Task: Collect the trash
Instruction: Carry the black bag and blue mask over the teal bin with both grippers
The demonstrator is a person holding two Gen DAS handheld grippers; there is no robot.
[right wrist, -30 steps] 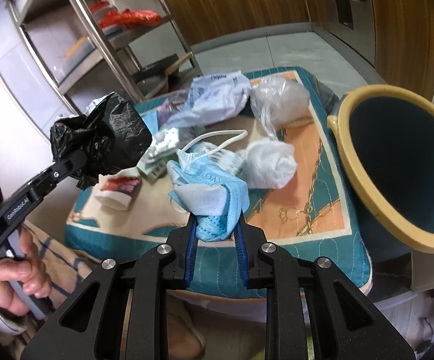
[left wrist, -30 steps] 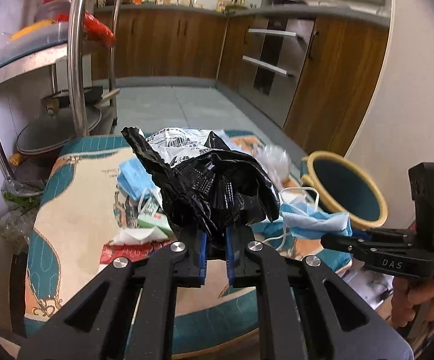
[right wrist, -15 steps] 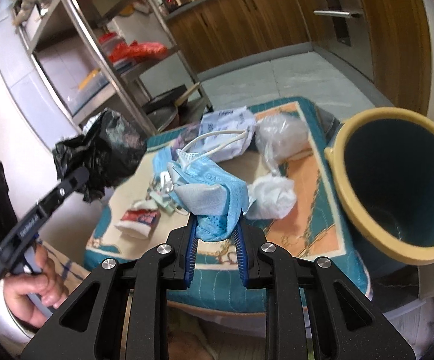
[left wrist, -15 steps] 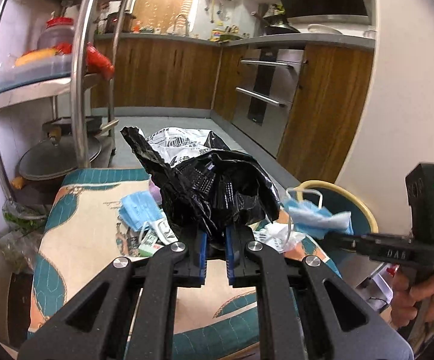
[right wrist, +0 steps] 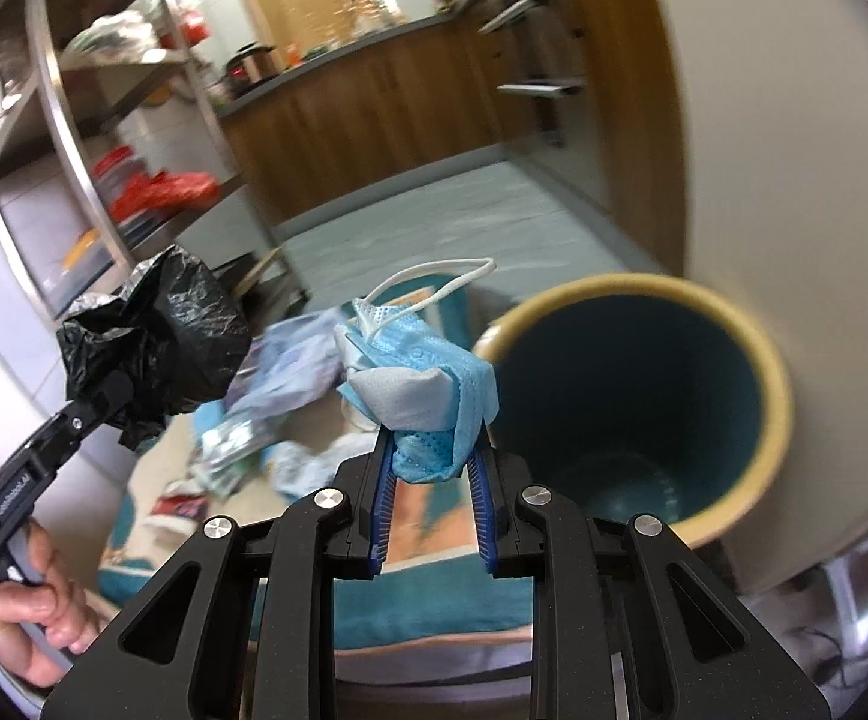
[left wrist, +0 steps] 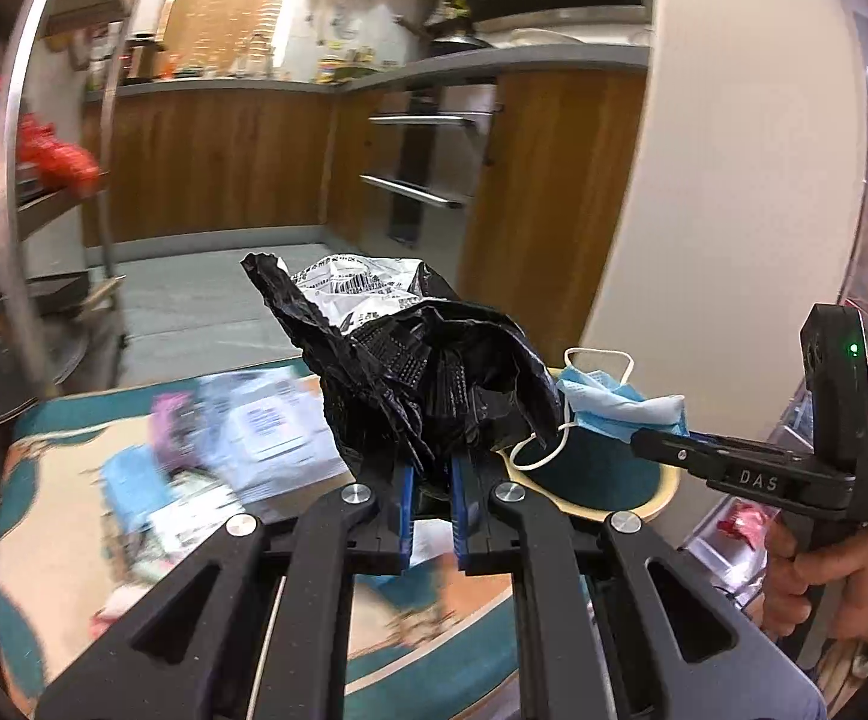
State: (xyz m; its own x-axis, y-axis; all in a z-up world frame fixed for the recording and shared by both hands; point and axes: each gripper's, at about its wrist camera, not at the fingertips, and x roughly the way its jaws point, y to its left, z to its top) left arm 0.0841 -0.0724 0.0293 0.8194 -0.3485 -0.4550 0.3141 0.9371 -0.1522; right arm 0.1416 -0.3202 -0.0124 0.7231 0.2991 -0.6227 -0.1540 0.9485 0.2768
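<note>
Right gripper [right wrist: 428, 450] jaws clamp crumpled blue face mask [right wrist: 428, 378] near rim of yellow-rimmed teal bin [right wrist: 778, 420]; left gripper [left wrist: 431, 474] jaws pinch black plastic bag [left wrist: 434, 372]. Centre over bin mouth before release; watch dangling ear loop.

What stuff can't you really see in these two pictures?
- Trash left on the cushion: smeared by motion blur in both views, so single pieces can't be told apart.
- Printing on the white wrapper: too small, and partly hidden by the black bag in the left gripper.
- Bin in the left wrist view: mostly covered by bag and blue mask.
</note>
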